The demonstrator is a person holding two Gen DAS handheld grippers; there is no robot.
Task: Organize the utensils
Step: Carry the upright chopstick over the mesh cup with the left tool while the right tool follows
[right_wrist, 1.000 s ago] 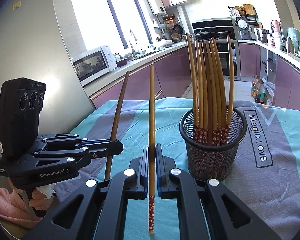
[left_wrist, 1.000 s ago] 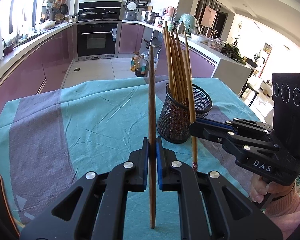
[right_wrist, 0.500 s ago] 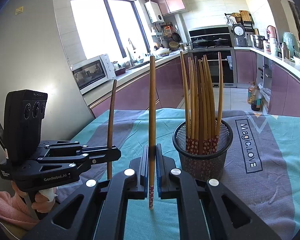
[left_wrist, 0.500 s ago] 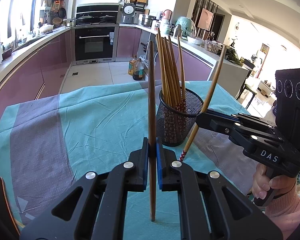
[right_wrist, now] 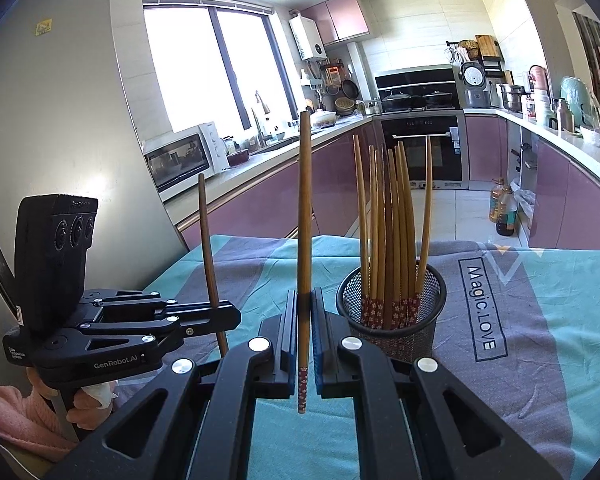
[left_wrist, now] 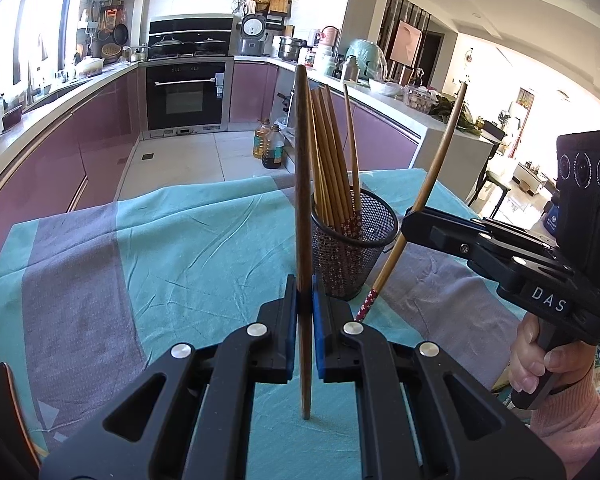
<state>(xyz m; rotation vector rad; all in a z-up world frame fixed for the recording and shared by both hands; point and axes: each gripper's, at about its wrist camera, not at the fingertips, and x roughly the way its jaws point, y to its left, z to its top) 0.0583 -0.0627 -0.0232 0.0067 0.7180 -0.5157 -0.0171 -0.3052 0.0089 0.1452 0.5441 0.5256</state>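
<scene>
Left wrist view: the left gripper point(left_wrist: 304, 304) clamps a plain dark-brown chopstick point(left_wrist: 302, 200) upright, beside a black mesh holder point(left_wrist: 354, 256) of chopsticks on the teal tablecloth point(left_wrist: 180, 248).

Right wrist view: the right gripper point(right_wrist: 304, 320) pinches a lighter chopstick with floral red tip point(right_wrist: 304, 240).

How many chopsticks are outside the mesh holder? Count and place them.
2. One chopstick clamped in the left gripper, the patterned-end chopstick in the right gripper, both near the mesh holder. Others may lie unseen.

Both hand-held grippers point(left_wrist: 304, 300) point(right_wrist: 304, 320) are clamped shut, angled downward.
</scene>
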